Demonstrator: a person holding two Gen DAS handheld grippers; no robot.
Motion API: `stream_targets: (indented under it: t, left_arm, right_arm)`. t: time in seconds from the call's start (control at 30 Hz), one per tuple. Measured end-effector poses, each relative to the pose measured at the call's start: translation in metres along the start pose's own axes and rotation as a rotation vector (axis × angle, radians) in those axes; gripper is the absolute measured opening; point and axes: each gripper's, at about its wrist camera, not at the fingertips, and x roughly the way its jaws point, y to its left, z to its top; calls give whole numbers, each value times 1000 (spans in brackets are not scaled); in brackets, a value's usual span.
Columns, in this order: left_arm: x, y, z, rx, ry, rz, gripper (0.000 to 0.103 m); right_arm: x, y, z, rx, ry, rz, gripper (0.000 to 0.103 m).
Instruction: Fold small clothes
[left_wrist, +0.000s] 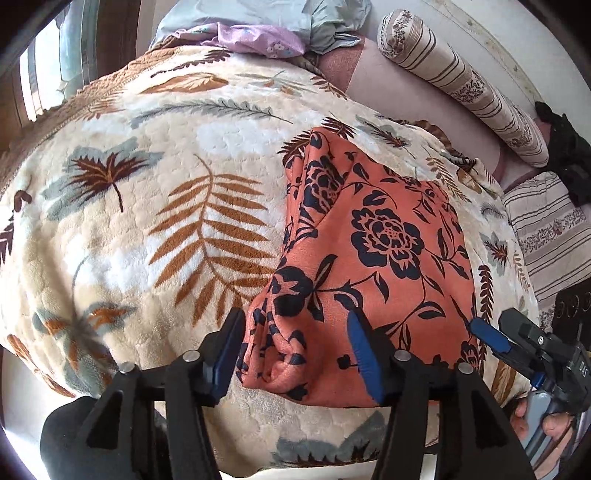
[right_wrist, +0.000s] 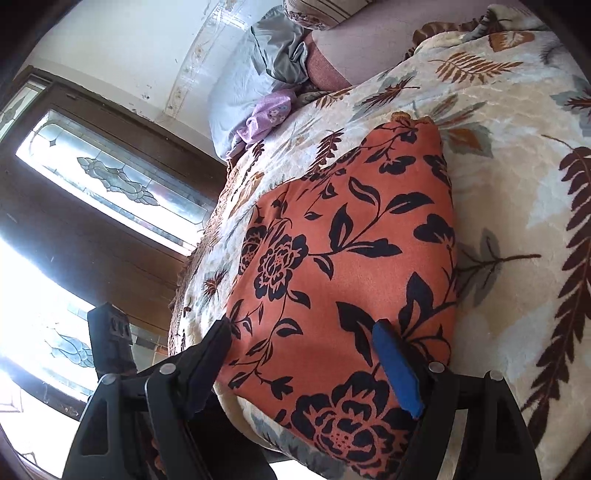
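Your cream plush leaf-patterned blanket (left_wrist: 155, 229) carries the folded orange garment with black flowers (left_wrist: 376, 240) near its front edge. Your left gripper (left_wrist: 295, 350) hovers wide over the garment's bunched near corner, gripping nothing; your right gripper (right_wrist: 306, 365) likewise stands wide, empty.

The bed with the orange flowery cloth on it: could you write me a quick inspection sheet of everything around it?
Surface: leaf-print blanket spread over the bed.
Job's things: orange floral garment, folded into a compact shape, bunched folds at its near left edge.
Clutter: lilac floral cloth and pale grey-blue fabric at the far end; striped bolster; striped pillow.
Grippers: left gripper open, astride the garment's near edge, pads not pressing; right gripper open above the garment.
Cables: nothing seen.
Surroundings: wooden door with patterned glass; pale wall.
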Motion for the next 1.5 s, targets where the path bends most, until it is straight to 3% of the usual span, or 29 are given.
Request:
stream_targets:
  t: [0.17, 0.3, 0.6, 0.77, 0.9, 1.0, 1.13, 1.27, 1.33, 1.43, 1.5]
  left_arm:
    - [-7, -8, 5, 34, -52, 48, 69]
    - [-8, -5, 9, 37, -64, 54, 70]
    - [-3, -2, 13, 42, -60, 55, 70]
    - [0, -3, 19, 52, -56, 46, 70]
    - [2, -4, 32, 63, -56, -3, 71]
    - [6, 5, 45, 11, -71, -62, 82]
    - [33, 14, 61, -70, 2, -176, 83]
    - [76, 10, 57, -51, 136, -152, 83]
    - [75, 7, 51, -13, 86, -151, 83]
    - [75, 4, 50, -1, 85, -153, 83]
    - [76, 4, 50, -2, 82, -163, 79]
  right_arm:
    - [-16, 1, -14, 3, 25, -27, 82]
    - [-30, -6, -18, 41, 2, -54, 93]
    - [-36, -47, -6, 220, -36, -67, 93]
    - [-26, -50, 7, 229, -26, -66, 93]
    - [-16, -49, 19, 219, -21, -63, 93]
    - [-8, -51, 28, 225, -18, -71, 93]
    - [4, -55, 37, 238, -6, -73, 93]
    - [32, -60, 44, 238, 63, -75, 93]
    - [43, -54, 46, 199, 76, -94, 95]
    - [51, -43, 48, 137, 90, -140, 94]
    - [53, -39, 48, 106, 92, -173, 89]
